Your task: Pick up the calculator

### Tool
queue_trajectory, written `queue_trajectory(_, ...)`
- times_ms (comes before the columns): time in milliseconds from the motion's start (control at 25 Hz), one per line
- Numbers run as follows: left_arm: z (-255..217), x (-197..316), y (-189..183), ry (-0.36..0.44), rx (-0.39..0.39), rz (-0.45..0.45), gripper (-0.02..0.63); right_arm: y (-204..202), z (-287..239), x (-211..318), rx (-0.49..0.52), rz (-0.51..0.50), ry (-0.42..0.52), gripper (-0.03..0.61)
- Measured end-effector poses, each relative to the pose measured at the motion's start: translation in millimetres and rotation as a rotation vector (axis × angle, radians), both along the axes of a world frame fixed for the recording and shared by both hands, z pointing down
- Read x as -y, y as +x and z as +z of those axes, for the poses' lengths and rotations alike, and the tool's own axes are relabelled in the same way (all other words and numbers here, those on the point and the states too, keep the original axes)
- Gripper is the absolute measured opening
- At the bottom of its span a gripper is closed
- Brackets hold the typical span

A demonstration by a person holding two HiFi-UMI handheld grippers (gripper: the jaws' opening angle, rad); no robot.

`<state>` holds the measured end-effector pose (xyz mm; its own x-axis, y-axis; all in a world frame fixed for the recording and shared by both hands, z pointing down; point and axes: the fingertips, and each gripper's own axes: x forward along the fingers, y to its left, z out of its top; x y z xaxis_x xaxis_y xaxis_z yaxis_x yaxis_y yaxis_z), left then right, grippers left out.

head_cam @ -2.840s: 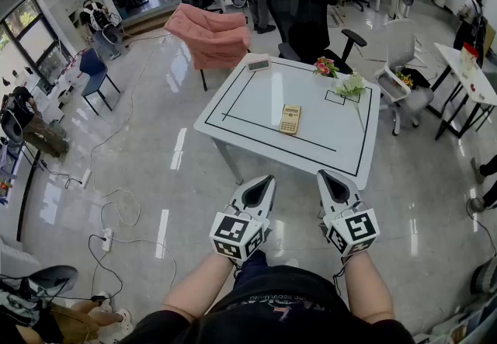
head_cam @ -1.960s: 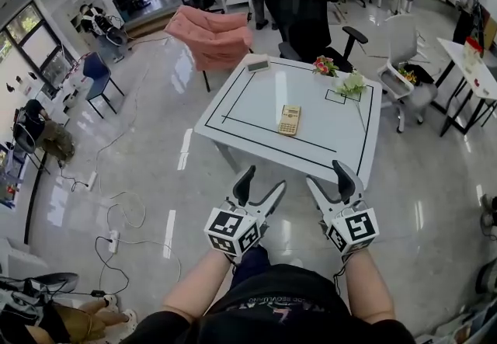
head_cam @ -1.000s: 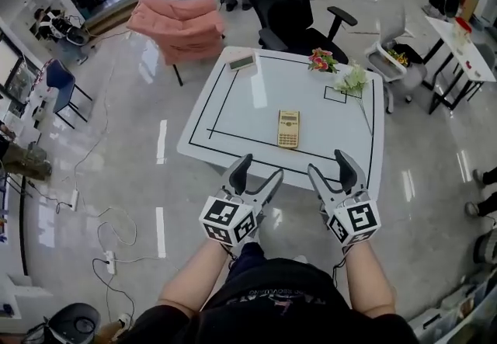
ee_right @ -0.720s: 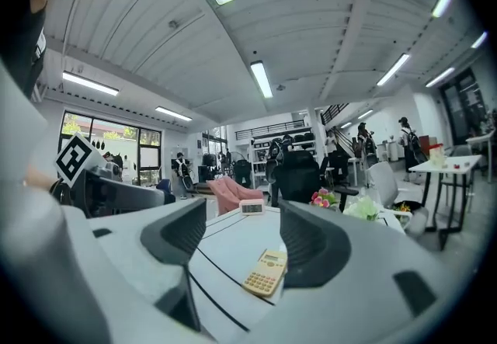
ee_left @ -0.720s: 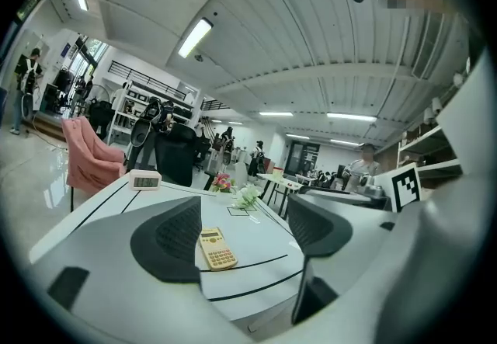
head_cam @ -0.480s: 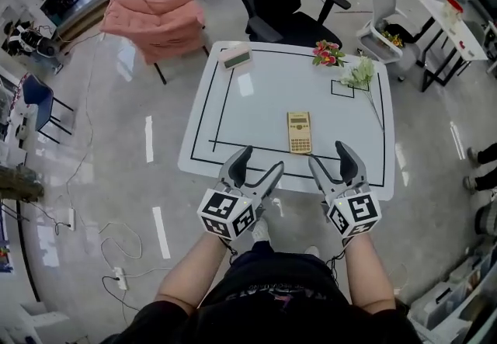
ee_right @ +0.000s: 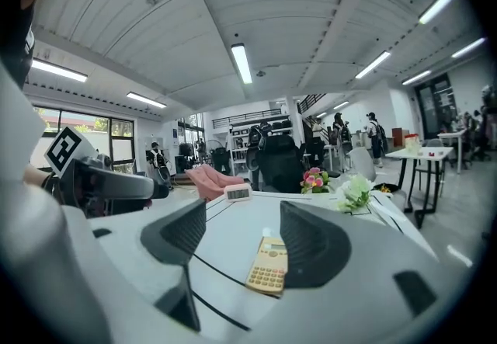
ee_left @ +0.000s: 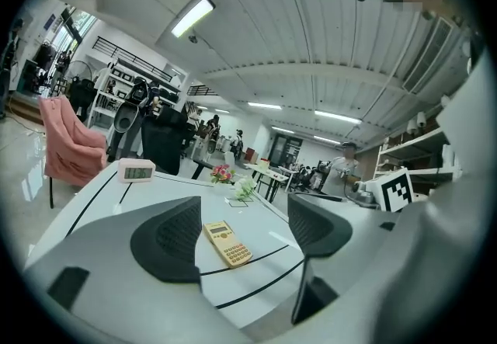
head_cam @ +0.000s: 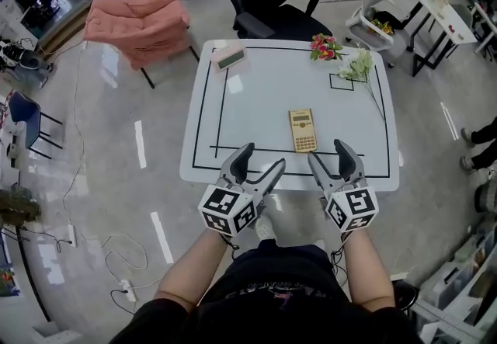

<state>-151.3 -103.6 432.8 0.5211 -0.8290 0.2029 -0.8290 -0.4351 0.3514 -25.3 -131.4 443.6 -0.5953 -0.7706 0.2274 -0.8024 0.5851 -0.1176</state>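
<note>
The calculator (head_cam: 303,130) lies flat on the white worktop (head_cam: 256,94), inside the black outline near the front edge. The left tongs (head_cam: 260,160) and right tongs (head_cam: 328,154) hover before that edge, both open and empty. I judge this is the approach; the pick calls for reaching forward, lowering, and closing across its thin sides.

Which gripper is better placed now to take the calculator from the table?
Right, probably. The right gripper is open and nearer the calculator; the left gripper, also open, sits farther aside.
</note>
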Motion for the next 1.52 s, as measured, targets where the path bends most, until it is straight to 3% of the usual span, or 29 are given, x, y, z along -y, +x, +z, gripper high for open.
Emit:
queue_trajectory(440, 2.1, 0.9, -1.9, -0.001, -0.024, 0.073, 0.337, -8.1, 10.1, -2.6, -0.022, 0.055, -0.03, 0.282)
queue_trajectory(880, 5.9, 5.0, -1.5, -0.014, -0.037, 0.082, 0.337, -17.8, 29.5, 7.2, -0.035, 0.052, -0.081, 0.291)
queue_trajectory(1520, 23.0, 36.2, -4.4, -0.072, -0.029, 0.018, 0.337, -23.5, 123.3, 47.4, -0.136, 0.029, -0.285, 0.342)
